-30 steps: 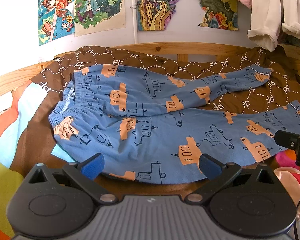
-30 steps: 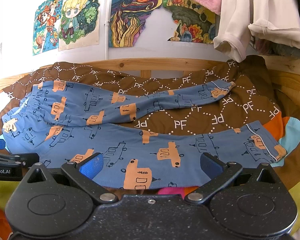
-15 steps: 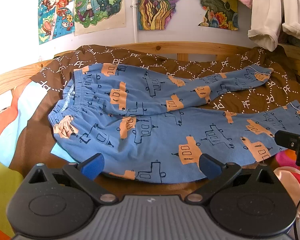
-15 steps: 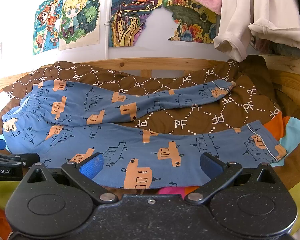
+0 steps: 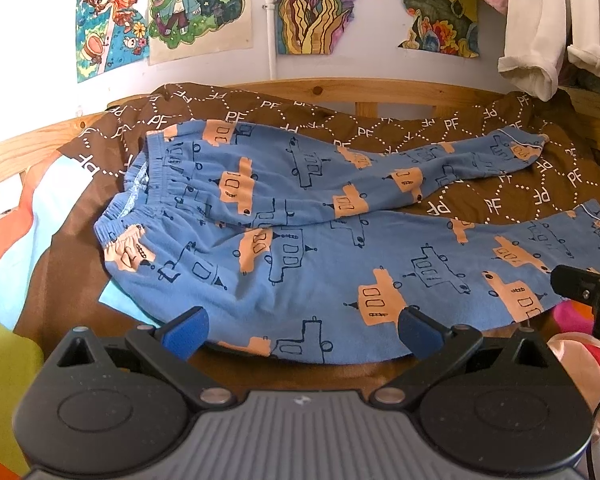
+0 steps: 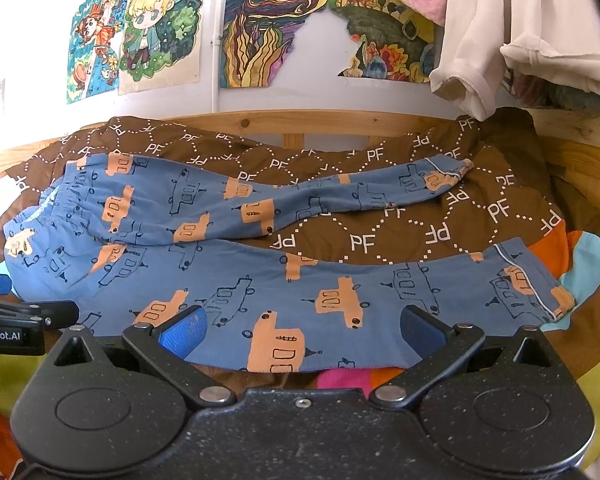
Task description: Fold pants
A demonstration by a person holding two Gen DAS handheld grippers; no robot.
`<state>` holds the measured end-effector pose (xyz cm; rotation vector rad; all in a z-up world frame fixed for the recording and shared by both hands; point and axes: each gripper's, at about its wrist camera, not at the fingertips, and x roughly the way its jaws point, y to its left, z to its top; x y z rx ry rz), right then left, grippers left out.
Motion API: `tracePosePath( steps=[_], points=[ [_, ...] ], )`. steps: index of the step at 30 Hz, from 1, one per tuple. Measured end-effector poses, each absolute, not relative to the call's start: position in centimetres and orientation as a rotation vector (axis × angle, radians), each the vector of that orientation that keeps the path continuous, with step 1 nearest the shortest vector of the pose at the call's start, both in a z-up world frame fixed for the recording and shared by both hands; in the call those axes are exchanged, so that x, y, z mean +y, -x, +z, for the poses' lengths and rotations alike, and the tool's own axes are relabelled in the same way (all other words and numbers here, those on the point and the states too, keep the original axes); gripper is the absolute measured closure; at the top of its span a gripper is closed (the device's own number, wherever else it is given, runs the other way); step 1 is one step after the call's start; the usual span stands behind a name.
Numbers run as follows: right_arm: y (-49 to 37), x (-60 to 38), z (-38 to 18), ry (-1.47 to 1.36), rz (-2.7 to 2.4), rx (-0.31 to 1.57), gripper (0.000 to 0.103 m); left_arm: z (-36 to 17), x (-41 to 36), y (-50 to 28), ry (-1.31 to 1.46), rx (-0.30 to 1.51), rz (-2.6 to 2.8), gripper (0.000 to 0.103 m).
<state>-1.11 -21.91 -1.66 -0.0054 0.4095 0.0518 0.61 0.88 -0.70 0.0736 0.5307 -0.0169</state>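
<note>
Both claws gape, holding nothing: the left claw and right claw hover at the near edge of the bed. The pants lie spread on the brown blanket, legs splayed apart. Soft, limp cotton may bunch if only one layer gets pinched.
</note>
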Motion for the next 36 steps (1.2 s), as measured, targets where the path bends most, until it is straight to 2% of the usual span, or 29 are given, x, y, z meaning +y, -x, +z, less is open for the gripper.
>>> tracePosePath(
  steps=[10,19,28,36],
  points=[
    [0.0,-22.7,-0.6,0.006,0.063,0.428,0.001,0.3,1.2,-2.6,-0.104,0.506,0.011,0.000],
    [-4.3,-26.3,2.7,0.011,0.224,0.406,0.001,4.2,2.1,-9.5,-0.188,0.489,-0.042,0.000],
    [-15.1,-29.5,5.6,0.103,0.474,0.587,0.001,10.2,1.8,-20.0,-0.432,0.548,-0.058,0.000],
    [-27.8,-29.9,6.8,0.302,0.506,0.725,0.001,9.7,4.2,-27.4,-0.532,0.566,-0.066,0.000]
  ],
)
